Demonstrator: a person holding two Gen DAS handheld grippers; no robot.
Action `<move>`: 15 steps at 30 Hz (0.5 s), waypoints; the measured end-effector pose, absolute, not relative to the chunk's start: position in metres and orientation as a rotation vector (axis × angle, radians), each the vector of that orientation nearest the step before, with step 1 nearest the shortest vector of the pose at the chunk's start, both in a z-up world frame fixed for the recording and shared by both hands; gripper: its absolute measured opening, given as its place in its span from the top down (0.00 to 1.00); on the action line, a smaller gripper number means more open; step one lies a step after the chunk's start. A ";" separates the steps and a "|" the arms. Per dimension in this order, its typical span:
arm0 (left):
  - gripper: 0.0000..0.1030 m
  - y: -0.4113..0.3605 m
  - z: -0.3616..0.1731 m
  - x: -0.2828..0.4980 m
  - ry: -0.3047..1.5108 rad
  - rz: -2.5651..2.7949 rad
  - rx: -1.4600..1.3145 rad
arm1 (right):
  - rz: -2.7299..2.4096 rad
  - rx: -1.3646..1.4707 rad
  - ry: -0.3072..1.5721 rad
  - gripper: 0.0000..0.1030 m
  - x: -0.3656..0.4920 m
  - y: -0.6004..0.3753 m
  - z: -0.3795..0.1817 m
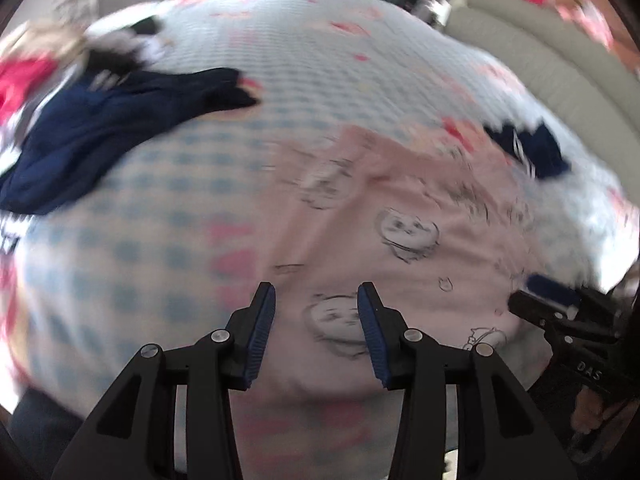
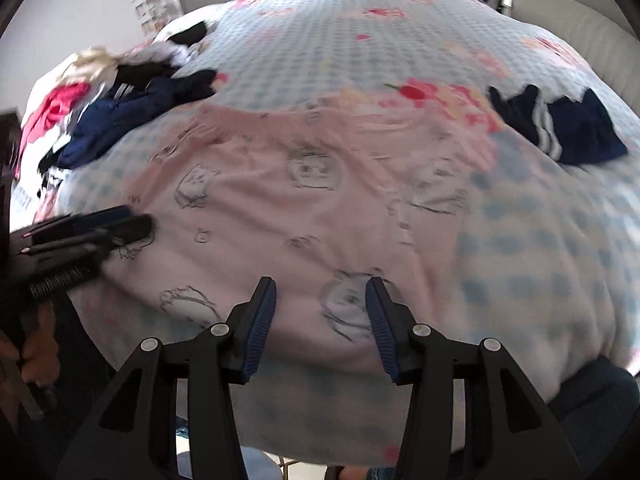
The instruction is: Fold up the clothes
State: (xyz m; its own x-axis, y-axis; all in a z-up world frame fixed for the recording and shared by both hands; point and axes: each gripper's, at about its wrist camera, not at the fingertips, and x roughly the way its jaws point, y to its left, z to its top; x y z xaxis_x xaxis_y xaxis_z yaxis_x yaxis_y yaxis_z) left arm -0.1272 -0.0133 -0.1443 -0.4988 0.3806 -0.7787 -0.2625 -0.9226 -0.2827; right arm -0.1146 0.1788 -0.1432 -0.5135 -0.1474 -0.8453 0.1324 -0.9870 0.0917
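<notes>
**Both tools spread apart above the pink garment on the bed**

The left tool hangs with its two blue-padded fingers wide apart and nothing between them. Directly beneath and ahead of it lies the pink garment, printed with sketched cartoon faces and spread fairly flat. Off to this tool's right, near the garment's edge, the right tool shows from the side, low over the fabric.

The right tool's own view shows its fingers equally parted and empty, hovering over the near hem of the same garment. To its left, the left tool appears blurred over the garment's side.

Beyond the pink garment, the bed carries a blue-and-white checked cover with pink floral patches. Ahead and to the right of the right tool sits a small dark navy piece with white stripes, apart from the pink garment. Far ahead on the left lies a heap of clothes, navy, black, red and white. A pale sofa stands past the bed's far right edge.
</notes>
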 end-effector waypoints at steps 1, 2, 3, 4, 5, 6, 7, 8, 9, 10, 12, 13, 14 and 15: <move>0.57 -0.015 -0.146 -0.124 -0.184 2.431 -1.315 | -2.625 1.454 -0.041 0.53 -0.112 0.184 -0.140; 0.57 -0.016 -0.147 -0.122 -0.189 2.431 -1.321 | -2.641 1.447 -0.052 0.53 -0.110 0.187 -0.137; 0.57 -0.017 -0.149 -0.119 -0.194 2.431 -1.327 | -2.641 1.436 -0.065 0.53 -0.108 0.188 -0.135; 0.56 -0.019 -0.150 -0.116 -0.199 2.431 -1.333 | -2.629 1.422 -0.081 0.53 -0.105 0.187 -0.132; 0.56 -0.020 -0.152 -0.113 -0.204 2.431 -1.339 | -2.618 1.418 -0.086 0.53 -0.102 0.185 -0.133; 0.56 -0.021 -0.153 -0.111 -0.209 2.431 -1.346 | -2.610 1.427 -0.078 0.53 -0.101 0.183 -0.136; 0.56 -0.023 -0.155 -0.108 -0.214 2.431 -1.352 | -2.603 1.436 -0.070 0.53 -0.099 0.180 -0.140; 0.57 -0.023 -0.157 -0.106 -0.206 2.435 -1.364 | -2.595 1.445 -0.062 0.53 -0.098 0.178 -0.143; 0.57 -0.022 -0.161 -0.107 -0.168 2.445 -1.389 | -2.588 1.454 -0.055 0.53 -0.097 0.175 -0.147; 0.57 -0.022 -0.164 -0.107 -0.136 2.457 -1.407 | -2.580 1.463 -0.047 0.53 -0.095 0.172 -0.151; 0.57 -0.027 -0.163 -0.106 -0.116 2.486 -1.413 | -2.587 1.479 -0.037 0.55 -0.092 0.176 -0.154; 0.57 -0.033 -0.162 -0.105 -0.144 2.494 -1.412 | -2.595 1.486 -0.034 0.56 -0.091 0.179 -0.154; 0.57 -0.039 -0.161 -0.105 -0.173 2.504 -1.414 | -2.603 1.493 -0.030 0.56 -0.090 0.182 -0.155; 0.57 -0.045 -0.161 -0.105 -0.200 2.519 -1.424 | -2.622 1.507 -0.022 0.55 -0.088 0.187 -0.155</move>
